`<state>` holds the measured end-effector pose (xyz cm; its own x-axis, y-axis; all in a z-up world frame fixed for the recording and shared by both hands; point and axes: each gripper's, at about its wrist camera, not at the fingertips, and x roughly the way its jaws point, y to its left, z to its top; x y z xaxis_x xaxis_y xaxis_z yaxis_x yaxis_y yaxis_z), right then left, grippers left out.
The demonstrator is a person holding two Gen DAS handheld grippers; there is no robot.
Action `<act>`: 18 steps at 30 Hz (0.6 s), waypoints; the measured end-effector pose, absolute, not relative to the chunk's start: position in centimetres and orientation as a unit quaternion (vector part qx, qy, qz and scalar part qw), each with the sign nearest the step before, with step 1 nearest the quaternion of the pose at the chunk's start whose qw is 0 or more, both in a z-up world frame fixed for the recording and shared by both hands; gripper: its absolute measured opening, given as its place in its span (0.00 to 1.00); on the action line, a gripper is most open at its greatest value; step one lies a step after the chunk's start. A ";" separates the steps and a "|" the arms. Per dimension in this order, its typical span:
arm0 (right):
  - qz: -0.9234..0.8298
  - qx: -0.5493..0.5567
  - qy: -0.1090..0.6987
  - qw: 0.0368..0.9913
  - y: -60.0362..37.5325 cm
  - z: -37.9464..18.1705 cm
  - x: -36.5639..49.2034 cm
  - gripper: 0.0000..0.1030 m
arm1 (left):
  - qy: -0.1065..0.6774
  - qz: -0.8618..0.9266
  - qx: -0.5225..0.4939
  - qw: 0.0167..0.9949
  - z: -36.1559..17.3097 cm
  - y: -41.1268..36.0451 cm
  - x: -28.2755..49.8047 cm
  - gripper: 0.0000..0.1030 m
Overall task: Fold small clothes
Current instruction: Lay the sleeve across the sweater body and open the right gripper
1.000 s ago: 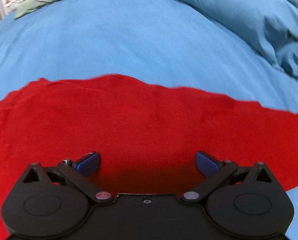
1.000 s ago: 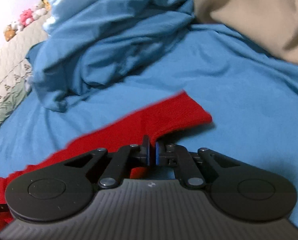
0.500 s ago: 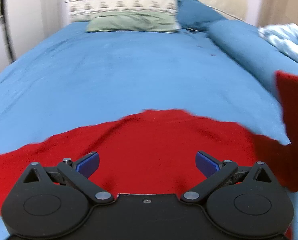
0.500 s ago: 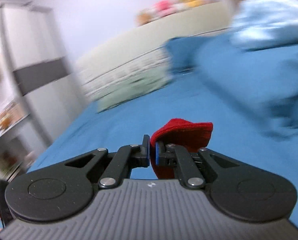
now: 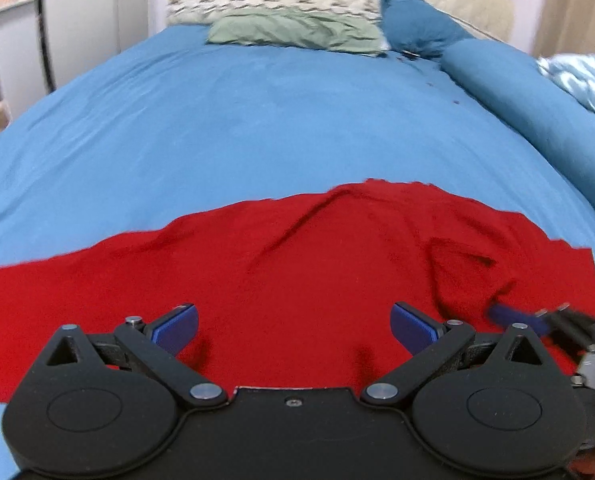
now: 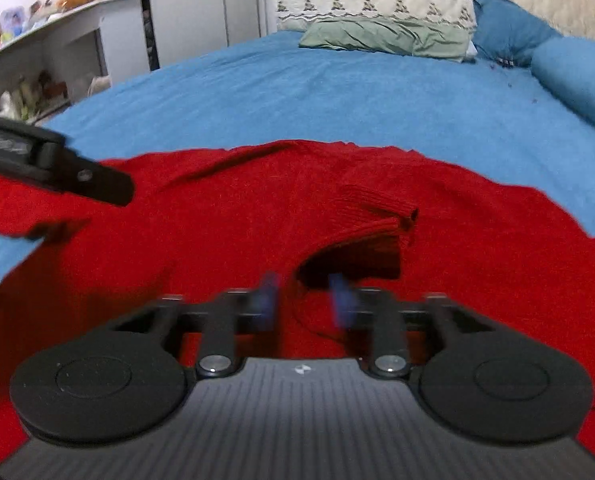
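Observation:
A red knit garment (image 5: 297,256) lies spread on the blue bed sheet (image 5: 257,120). Its right sleeve is folded inward, and the ribbed cuff (image 6: 377,216) lies on the body of the garment. My left gripper (image 5: 293,328) is open and empty just above the garment's near part. My right gripper (image 6: 305,300) is open, its blue pads blurred, with the folded sleeve just ahead of it and nothing held. It also shows in the left wrist view (image 5: 537,320) at the right edge. The left gripper shows in the right wrist view (image 6: 57,168) at the left.
A green pillow (image 5: 297,32) and a dark blue pillow (image 5: 417,28) lie at the headboard. A rolled blue duvet (image 5: 537,100) runs along the right side of the bed. White shelves (image 6: 37,60) with small items stand left of the bed.
My right gripper carried the sleeve end up and over onto the garment's body, then opened and let it go. The left gripper tilted up and stayed open over the garment.

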<state>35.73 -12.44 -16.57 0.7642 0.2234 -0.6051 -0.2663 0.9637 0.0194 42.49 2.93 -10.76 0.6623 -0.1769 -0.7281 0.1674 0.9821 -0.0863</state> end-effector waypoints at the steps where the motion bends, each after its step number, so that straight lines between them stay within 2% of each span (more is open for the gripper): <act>1: 0.130 -0.045 0.311 0.941 -12.9 -16.1 35.2 0.82 | 0.396 -0.109 0.003 0.912 -10.6 1.9 42.3 1.00; 2: 0.124 -0.059 0.304 0.943 -13.3 -15.6 34.4 0.87 | 0.409 -0.125 0.013 0.904 -10.5 1.8 41.9 1.00; 6: 0.105 -0.095 0.304 0.942 -17.3 -14.6 31.7 0.88 | 0.378 -0.179 0.085 0.904 -10.1 -3.0 40.7 1.00; 9: 0.057 -0.086 0.315 0.944 -20.9 -14.4 30.6 0.89 | 0.382 -0.212 0.103 0.894 -10.9 -5.9 41.0 0.99; 12: 0.015 -0.054 0.329 0.943 -24.2 -14.5 29.0 0.90 | 0.392 -0.218 0.129 0.884 -12.5 -8.1 41.8 0.79; 14: -0.011 -0.050 0.337 0.940 -25.5 -14.9 28.3 0.90 | 0.398 -0.220 0.135 0.880 -13.8 -8.8 42.3 0.60; 18: -0.033 -0.057 0.348 0.935 -26.8 -15.4 27.5 0.90 | 0.384 -0.226 0.147 0.883 -15.0 -10.0 42.5 0.47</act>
